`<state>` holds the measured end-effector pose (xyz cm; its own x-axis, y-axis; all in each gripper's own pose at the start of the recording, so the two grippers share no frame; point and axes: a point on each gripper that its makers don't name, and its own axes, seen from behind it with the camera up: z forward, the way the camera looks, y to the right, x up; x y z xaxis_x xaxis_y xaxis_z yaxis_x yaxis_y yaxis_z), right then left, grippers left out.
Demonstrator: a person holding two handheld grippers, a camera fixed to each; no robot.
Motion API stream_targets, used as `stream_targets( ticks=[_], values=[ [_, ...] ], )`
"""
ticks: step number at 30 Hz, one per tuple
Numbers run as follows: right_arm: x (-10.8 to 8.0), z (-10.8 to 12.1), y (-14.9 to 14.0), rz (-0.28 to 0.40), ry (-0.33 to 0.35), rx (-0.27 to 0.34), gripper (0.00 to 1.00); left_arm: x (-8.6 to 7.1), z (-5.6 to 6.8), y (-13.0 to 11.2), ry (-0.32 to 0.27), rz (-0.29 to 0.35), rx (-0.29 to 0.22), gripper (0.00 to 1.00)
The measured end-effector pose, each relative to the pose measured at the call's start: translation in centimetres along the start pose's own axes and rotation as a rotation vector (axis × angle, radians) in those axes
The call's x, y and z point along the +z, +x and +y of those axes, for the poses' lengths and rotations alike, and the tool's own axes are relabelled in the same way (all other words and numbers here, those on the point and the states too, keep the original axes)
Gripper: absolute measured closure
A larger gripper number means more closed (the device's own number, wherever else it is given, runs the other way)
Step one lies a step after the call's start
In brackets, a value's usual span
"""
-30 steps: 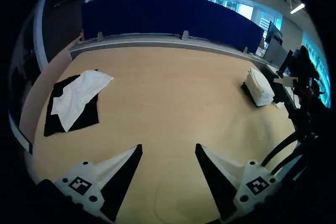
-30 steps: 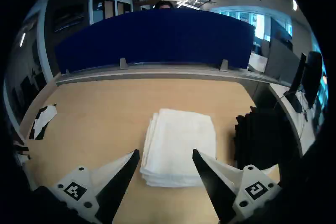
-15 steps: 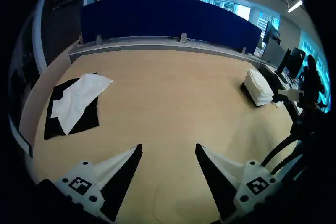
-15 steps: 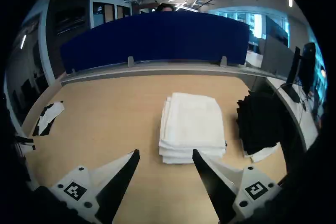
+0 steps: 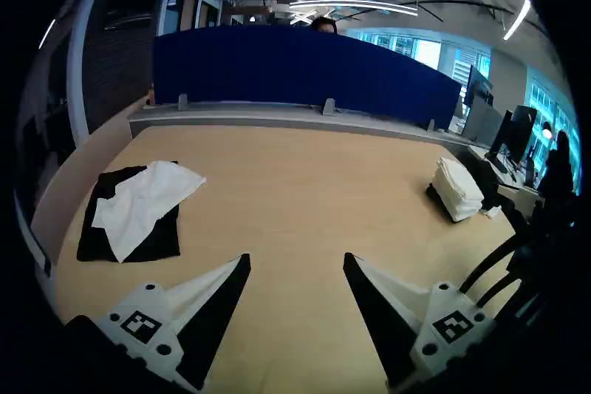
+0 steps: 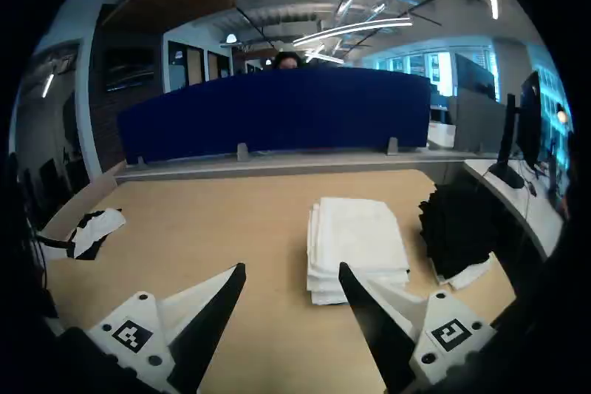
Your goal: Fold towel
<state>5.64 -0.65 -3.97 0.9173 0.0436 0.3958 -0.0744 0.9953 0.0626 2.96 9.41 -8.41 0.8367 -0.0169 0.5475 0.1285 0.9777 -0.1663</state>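
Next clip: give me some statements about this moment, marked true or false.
1. The left gripper and the right gripper are both open, holding nothing. True.
2. The loose white towel lies on a black cloth. True.
3. A black pile lies beside the white stack. True.
4. In the left gripper view, the white stack sits left of the loose white towel. False: it sits to the right.
5. The divider is red. False: the divider is blue.

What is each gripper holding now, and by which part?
Nothing is held: the left gripper and the right gripper both have their jaws open and empty.
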Motion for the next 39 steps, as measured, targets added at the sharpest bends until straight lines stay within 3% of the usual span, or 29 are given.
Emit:
stream_targets(
  ticks=[6,15,24,33,39],
  values=[
    [-1.2,-1.1,-0.1,0.064,-0.019,0.018,0.02,0.4,-0.6,1.9,0.011,0.108,0.018,0.07],
    [-2.0,-3.2,-2.6,0.026,-0.013,0.065,0.0,1.1,-1.8,2.9,0.027,0.192,0.029,0.07],
    [-1.8,-4.1,-3.2,0.002,-0.008,0.041,0.0,1.5,-3.2,3.5,0.049,0.26,0.046,0.07],
    [-1.3,-5.8,-3.5,-0.037,0.03,0.038,0.0,0.7,-3.9,4.6,0.066,0.36,0.09,0.07],
    [-1.1,-5.4,-2.8,-0.049,0.018,0.026,0.0,0.8,-5.1,5.2,0.102,0.427,0.096,0.07]
  ],
)
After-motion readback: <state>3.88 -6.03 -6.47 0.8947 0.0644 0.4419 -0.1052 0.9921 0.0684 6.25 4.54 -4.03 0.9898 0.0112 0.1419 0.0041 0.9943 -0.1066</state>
